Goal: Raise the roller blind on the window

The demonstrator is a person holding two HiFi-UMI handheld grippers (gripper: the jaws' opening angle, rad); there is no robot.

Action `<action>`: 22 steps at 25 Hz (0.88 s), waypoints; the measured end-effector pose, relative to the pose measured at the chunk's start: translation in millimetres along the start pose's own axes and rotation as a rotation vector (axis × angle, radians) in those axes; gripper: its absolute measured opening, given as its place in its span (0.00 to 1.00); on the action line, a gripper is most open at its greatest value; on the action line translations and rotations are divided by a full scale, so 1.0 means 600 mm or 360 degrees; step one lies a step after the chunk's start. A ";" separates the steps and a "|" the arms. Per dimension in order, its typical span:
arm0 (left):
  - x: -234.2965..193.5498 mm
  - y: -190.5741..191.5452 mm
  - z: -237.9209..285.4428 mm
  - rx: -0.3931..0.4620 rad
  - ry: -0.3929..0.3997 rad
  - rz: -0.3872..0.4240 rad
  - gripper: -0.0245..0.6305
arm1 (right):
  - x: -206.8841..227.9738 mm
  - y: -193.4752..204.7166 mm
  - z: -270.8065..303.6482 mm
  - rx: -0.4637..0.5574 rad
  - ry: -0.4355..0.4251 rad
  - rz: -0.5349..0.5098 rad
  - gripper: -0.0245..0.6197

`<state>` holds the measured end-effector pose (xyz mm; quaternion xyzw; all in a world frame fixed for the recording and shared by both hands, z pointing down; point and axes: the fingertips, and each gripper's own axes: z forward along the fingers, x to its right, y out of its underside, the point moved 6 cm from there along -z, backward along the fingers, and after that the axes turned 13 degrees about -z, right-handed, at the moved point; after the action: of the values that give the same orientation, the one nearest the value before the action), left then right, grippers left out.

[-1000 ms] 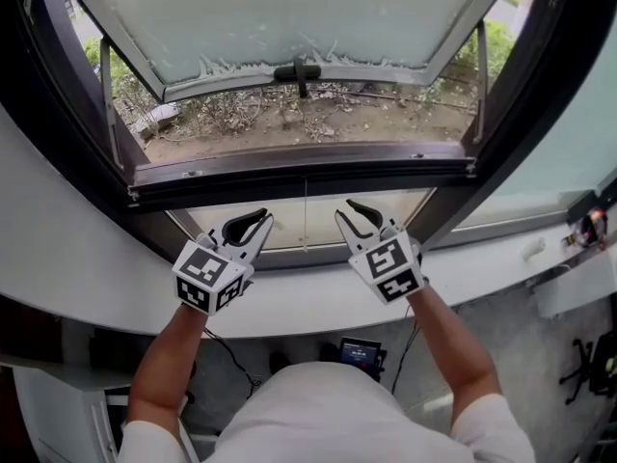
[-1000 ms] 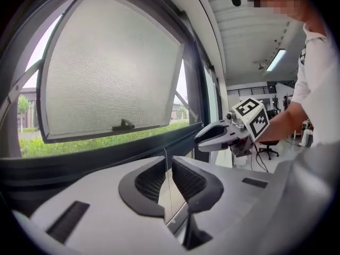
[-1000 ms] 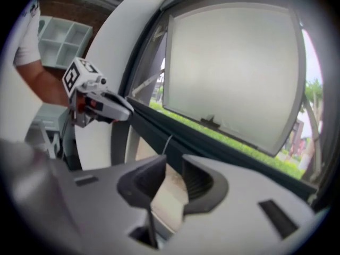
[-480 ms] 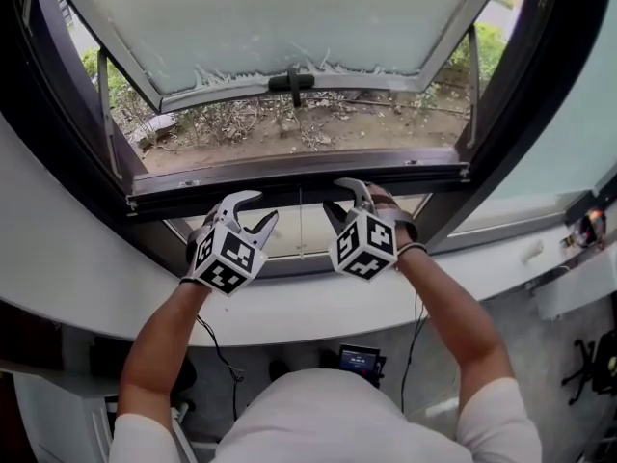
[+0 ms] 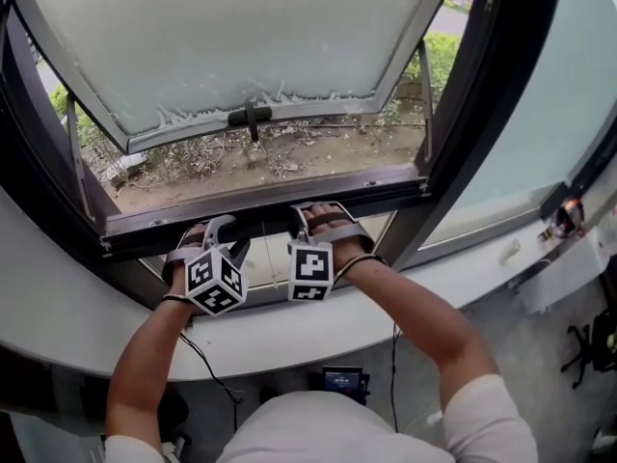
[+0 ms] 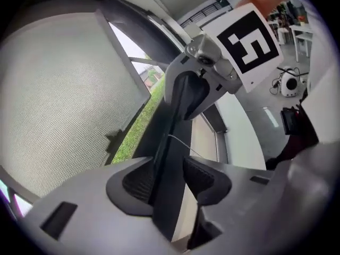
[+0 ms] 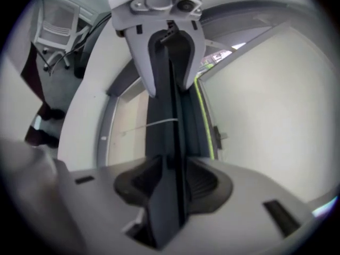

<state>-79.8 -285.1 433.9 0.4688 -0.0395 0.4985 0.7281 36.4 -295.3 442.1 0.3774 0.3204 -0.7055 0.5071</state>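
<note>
A dark rail (image 5: 260,208) runs across the window, with a beige blind panel (image 5: 269,258) and a thin cord (image 7: 154,124) below it. My left gripper (image 5: 227,234) and right gripper (image 5: 301,222) sit side by side at the rail's middle. In the left gripper view the rail (image 6: 178,142) passes between my left gripper's (image 6: 169,177) pads, with a gap on the right pad. The right gripper (image 7: 170,182) straddles the rail (image 7: 167,121) the same way. Both sets of jaws have just been opening and stand open round the rail.
Beyond the rail the frosted window sash (image 5: 222,37) is tilted open outward, its handle (image 5: 249,119) above bare ground (image 5: 289,157). A white sill (image 5: 87,287) curves below the window. A small screen (image 5: 342,379) and a cable lie on the floor below.
Both grippers moved forward from above the sill to the rail and rolled over. Their jaws opened wider and now straddle the rail.
</note>
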 end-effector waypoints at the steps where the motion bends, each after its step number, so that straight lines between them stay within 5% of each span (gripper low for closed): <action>1: 0.000 -0.003 0.002 -0.0010 -0.0003 0.0032 0.30 | 0.000 0.002 0.000 -0.0006 0.0002 -0.0026 0.25; 7: 0.003 -0.008 0.008 -0.0059 -0.0017 0.0099 0.30 | 0.005 0.002 0.001 -0.0050 -0.0038 -0.0081 0.25; 16: 0.013 -0.008 0.010 -0.0234 0.0113 0.0082 0.30 | 0.000 -0.004 -0.001 -0.0062 -0.0151 -0.0049 0.25; 22: 0.011 -0.012 0.009 -0.0230 0.0124 0.0033 0.30 | 0.003 -0.001 -0.003 -0.0047 -0.0150 0.0008 0.25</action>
<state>-68.9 -284.9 435.7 0.3949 -0.0520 0.5196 0.7559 35.7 -294.3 439.6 0.3370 0.3056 -0.7163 0.5291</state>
